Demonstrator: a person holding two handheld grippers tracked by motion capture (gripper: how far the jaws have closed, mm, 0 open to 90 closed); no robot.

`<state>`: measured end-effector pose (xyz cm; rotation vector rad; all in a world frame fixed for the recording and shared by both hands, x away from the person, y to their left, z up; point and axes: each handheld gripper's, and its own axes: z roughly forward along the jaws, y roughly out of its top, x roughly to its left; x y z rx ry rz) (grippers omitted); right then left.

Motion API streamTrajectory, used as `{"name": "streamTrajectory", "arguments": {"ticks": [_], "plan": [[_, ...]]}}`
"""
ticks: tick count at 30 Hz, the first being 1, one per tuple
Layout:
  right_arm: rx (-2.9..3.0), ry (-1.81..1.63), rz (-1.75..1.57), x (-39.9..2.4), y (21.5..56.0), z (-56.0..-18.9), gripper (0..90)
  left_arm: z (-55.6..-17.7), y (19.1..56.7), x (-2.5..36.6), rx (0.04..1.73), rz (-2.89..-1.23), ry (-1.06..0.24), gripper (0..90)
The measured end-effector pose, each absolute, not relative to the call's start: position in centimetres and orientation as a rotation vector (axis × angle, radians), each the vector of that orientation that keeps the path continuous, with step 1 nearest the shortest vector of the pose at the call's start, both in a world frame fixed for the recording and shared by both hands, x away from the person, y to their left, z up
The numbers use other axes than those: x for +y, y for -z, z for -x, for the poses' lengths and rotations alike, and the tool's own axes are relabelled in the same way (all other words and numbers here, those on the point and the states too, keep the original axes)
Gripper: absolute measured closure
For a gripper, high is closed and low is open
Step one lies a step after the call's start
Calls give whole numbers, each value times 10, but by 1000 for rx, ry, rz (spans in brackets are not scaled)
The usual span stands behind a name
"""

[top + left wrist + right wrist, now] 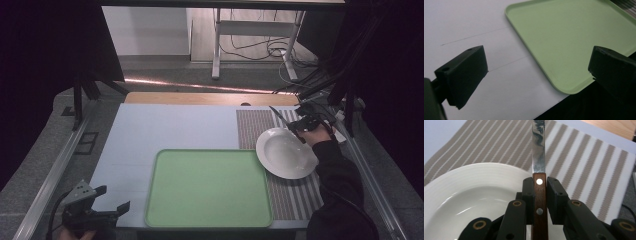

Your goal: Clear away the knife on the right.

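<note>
The right gripper [539, 195] was closed on the wooden handle of a knife [539, 157], the handle being clamped flat between the two jaws so that the blade projected straight ahead in line with them; this grip was judged to keep the blade from rotating. In the high view the knife [279, 116] was held at the far right of the table, above the far rim of the white plate [285, 152] and over the striped placemat [255, 125]. The blade pointed away and to the left, clear of the plate's bowl, and whether it touched anything could not be determined.

The plate rested on the placemat with its left edge overlapping the right edge of the green tray [207, 187], which carried nothing.

The left gripper [107, 200] was held at the near left corner of the table, jaws spread wide and gripping nothing, the tray corner [571, 85] being framed between them. It was judged to be parked clear of the working area.
</note>
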<state>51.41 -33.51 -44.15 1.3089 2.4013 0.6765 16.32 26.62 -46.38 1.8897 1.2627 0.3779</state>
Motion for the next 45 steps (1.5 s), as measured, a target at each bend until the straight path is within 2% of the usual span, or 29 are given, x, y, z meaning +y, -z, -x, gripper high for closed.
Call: {"name": "streamTrajectory", "arguments": {"ticks": [18,29,45], "plan": [[2580,-739,-1061,-277,447,-454,778,-163,464,266,1258,-1888,-381,22],[2665,-823,-902,-243,452,-403,777,-163,464,266,1259,-1891,-381,23],[2761,-822,-777,-212,469,-348,777,-163,464,265,1258,-1896,-383,23]]}}
